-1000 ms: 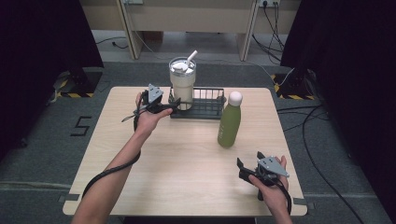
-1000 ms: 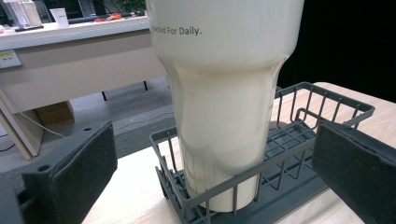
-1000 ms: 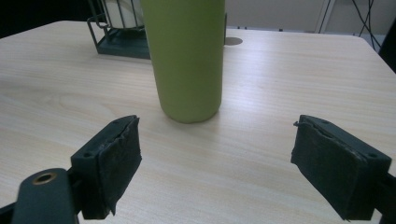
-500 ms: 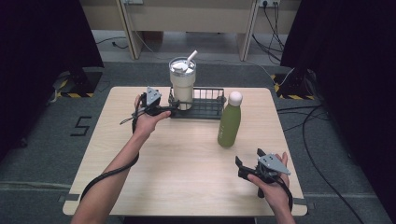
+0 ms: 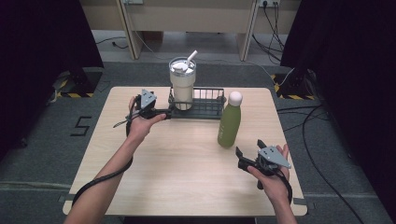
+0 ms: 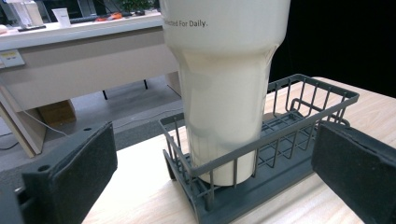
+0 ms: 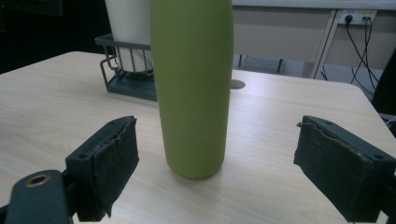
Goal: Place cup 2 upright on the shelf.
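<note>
- Left gripper (image 5: 164, 112) held released at the wire basket (image 5: 205, 110) end; white tumbler (image 5: 182, 84) stood inside.
- Right gripper (image 5: 243, 157) held released, aimed at the green bottle (image 5: 229, 122) on the table (image 5: 187, 177).

Tumbler (image 6: 224, 88): "...ected For Daily." Floor (image 5: 46, 140): marked "5".

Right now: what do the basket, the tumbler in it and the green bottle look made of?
Basket: thin grey wire bars, likely coated metal, matte. Tumbler: smooth off-white body with soft sheen, probably painted steel or plastic. Green bottle: even matte olive coat, likely powder-coated metal; cannot confirm.
</note>
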The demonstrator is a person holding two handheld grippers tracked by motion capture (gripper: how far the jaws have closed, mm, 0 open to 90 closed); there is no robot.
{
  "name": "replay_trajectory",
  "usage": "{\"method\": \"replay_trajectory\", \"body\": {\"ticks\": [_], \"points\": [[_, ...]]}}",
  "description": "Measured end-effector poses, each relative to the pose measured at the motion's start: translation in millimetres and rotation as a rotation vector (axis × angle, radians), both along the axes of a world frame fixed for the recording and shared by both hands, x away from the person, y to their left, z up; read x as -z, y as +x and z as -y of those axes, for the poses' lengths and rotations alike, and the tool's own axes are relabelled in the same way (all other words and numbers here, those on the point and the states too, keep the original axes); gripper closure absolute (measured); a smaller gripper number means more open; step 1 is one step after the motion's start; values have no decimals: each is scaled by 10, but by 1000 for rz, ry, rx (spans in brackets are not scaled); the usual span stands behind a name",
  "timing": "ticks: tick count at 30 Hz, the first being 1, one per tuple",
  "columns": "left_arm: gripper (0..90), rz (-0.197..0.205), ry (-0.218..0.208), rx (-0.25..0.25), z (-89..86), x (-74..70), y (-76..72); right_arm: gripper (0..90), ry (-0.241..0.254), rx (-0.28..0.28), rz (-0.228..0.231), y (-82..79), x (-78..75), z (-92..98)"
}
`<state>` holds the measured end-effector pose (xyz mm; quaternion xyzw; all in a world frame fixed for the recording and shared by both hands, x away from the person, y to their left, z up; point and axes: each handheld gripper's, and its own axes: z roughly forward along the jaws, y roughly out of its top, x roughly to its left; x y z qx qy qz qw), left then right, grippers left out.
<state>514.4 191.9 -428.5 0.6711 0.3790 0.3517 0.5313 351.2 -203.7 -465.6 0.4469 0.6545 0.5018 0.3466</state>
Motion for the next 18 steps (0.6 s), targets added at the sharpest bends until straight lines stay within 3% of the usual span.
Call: {"method": "replay_trajectory", "body": {"ticks": [18], "points": [[0, 2, 6, -11, -215, 91, -268, 135, 6, -5, 18, 279, -133, -163]]}}
